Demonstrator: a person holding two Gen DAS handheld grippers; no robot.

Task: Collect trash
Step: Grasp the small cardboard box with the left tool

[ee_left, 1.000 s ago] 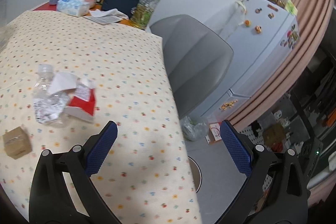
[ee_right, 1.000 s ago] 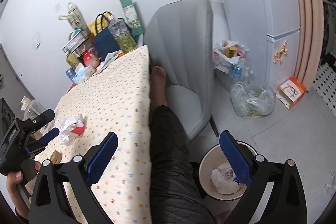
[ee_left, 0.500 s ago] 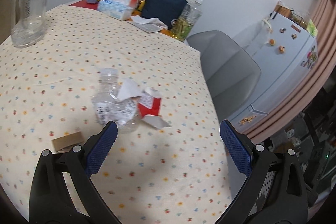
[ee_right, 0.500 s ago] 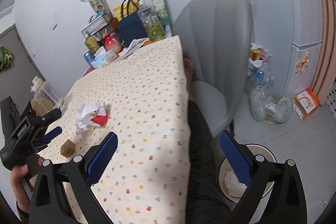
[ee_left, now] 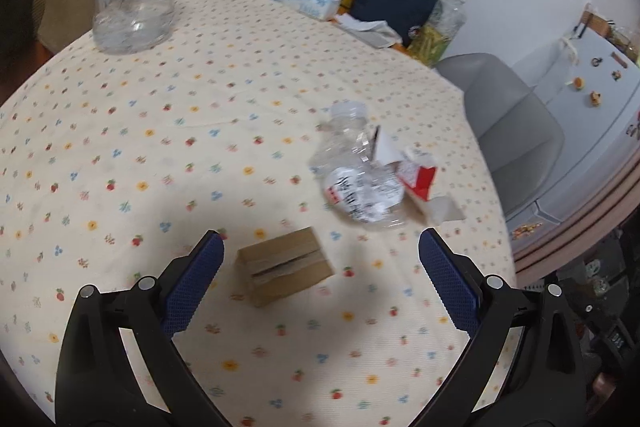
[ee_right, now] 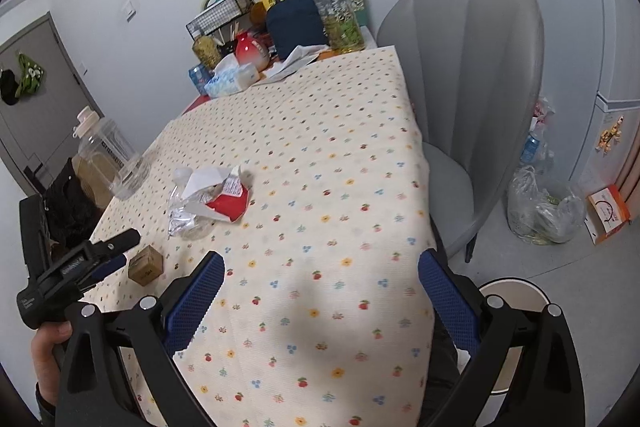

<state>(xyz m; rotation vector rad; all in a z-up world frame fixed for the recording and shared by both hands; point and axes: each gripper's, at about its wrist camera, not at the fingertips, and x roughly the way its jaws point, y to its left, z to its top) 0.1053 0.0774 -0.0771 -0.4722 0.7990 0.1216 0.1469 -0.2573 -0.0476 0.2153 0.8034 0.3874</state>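
Trash on tablecloth [ee_left: 160, 155]: one cardboard box [ee_left: 285, 265], one crushed bottle [ee_left: 354, 179].

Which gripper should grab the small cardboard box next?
Left. The left gripper is open, and the small cardboard box lies between its jaws on the tablecloth. The right gripper is also open but hangs near the table edge, away from the box.

Left tool [ee_left: 320, 259] and right tool [ee_right: 320, 277] both wide apart, empty, angled downward.
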